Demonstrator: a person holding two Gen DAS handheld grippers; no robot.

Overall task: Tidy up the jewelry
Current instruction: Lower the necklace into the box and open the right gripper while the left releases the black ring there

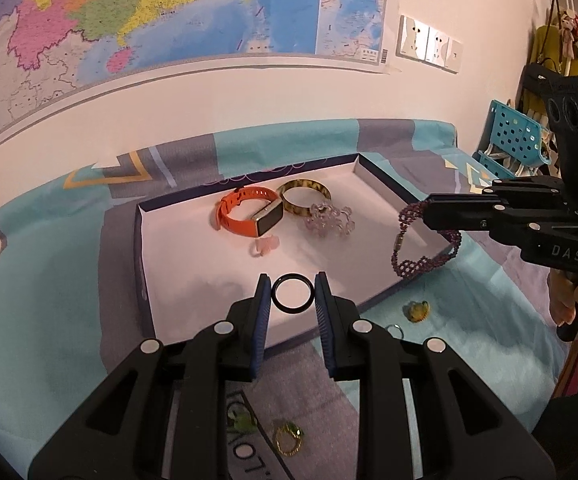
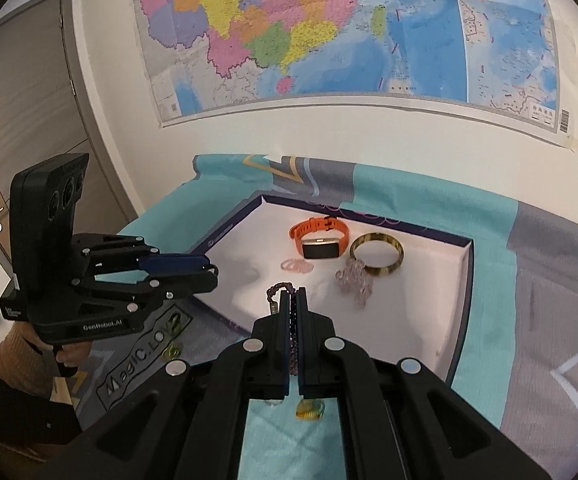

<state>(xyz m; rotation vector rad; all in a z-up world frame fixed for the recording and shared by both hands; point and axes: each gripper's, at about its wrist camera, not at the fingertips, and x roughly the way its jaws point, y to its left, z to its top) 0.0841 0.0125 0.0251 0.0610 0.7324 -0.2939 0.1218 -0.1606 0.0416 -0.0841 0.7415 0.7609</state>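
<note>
Honestly, the sketchy bit is the left gripper (image 1: 293, 294). Its blue pads sit either side of a black ring (image 1: 293, 294), touching or very nearly touching the rim on both sides, so I'd call it a light pinch across the ring's width, right over the near edge of the white tray (image 1: 193, 264). Thin hard hoop, two contact points: if the squeeze goes off-centre it'll probably squirt out, and it could roll off onto the teal cloth (image 1: 49, 280) instead of landing inside.

The right gripper (image 2: 295, 300) is pressed together on a purple beaded bracelet (image 1: 421, 240). In the left wrist view most of the loop dangles free below the fingers, roughly over the tray's right wall. A swinging loop could snag that wall, or let go early and drape half in, half out.

Already in the tray: orange watch (image 1: 249, 216), tortoiseshell bangle (image 1: 305, 198), a clear beaded bracelet (image 1: 329, 220) touching the bangle, and a pale pink ring (image 1: 265, 246). Dropping the purple one near that cluster risks tangling beads together.

Also, loose pieces are on the cloth under both grippers: a gold ring with a green stone (image 1: 289, 440) and a yellow pendant (image 1: 417, 310). Lowering either tool carelessly could knock them away.
</note>
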